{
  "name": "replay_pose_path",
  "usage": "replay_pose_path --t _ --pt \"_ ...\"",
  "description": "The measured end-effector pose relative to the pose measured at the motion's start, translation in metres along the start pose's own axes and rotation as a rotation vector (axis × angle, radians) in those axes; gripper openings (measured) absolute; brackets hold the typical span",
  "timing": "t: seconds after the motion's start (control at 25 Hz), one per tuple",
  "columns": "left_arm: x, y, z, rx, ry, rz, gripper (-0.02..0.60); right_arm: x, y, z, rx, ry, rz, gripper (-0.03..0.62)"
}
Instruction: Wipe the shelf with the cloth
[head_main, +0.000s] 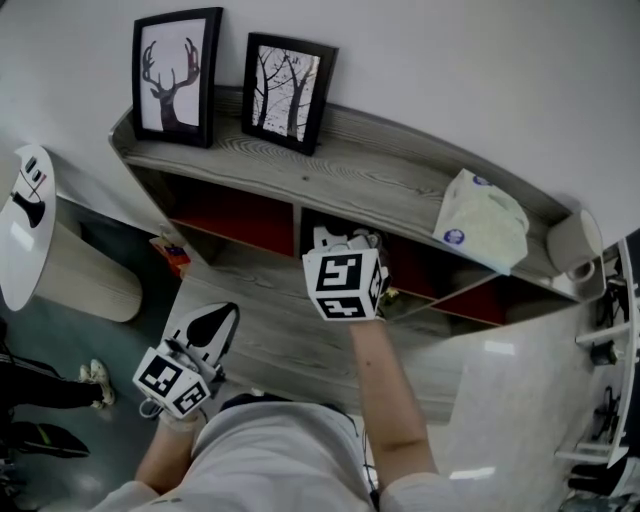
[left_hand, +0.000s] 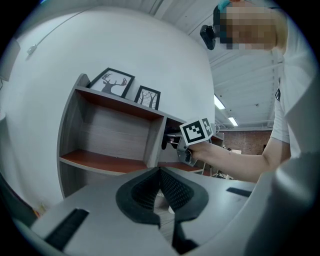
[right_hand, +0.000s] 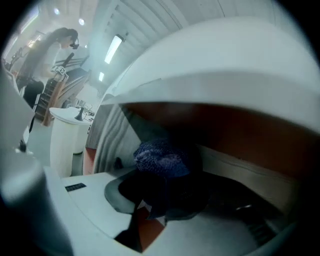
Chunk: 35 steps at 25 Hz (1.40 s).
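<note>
Your left gripper (head_main: 212, 328) hangs low by your waist, jaws together on nothing; parked out of the wiping arm's path, I judge. Your right gripper (right_hand: 160, 200) is clamped on the dark blue cloth (right_hand: 161, 156). It is reaching into the shelf's (head_main: 400, 185) middle compartment under the top board, likely to wipe inside.

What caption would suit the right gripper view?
Right tongs clamp a blue cloth inside a shelf compartment.

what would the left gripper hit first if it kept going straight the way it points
Probably the upright divider of the shelf. The left gripper, shut and empty, aims roughly at the divider's front edge, though depth is hard to judge.
</note>
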<state>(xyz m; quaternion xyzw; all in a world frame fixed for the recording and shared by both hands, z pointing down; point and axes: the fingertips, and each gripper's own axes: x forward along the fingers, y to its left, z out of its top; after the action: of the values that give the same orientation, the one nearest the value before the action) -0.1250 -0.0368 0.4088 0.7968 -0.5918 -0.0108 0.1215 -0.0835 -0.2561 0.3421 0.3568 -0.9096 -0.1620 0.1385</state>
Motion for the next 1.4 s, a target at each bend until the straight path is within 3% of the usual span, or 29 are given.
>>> replay_pose_path --t 0.32,0.6,1.04,1.4 --pt "0.005 -0.009 -0.001 0.005 0.006 -0.024 0.015 -0.029 0.017 0.018 -0.047 -0.062 0.013 0.099" --pt "0.007 -0.013 -0.004 0.004 0.014 -0.031 0.015 -0.044 0.039 0.000 -0.058 -0.037 0.049 0.097" --pt "0.010 -0.016 -0.008 0.008 0.024 -0.033 0.015 -0.034 0.074 -0.078 -0.092 0.197 0.212 0.098" --pt "0.008 -0.011 -0.007 0.006 0.023 -0.014 0.015 -0.006 0.063 -0.102 -0.104 0.327 0.202 0.098"
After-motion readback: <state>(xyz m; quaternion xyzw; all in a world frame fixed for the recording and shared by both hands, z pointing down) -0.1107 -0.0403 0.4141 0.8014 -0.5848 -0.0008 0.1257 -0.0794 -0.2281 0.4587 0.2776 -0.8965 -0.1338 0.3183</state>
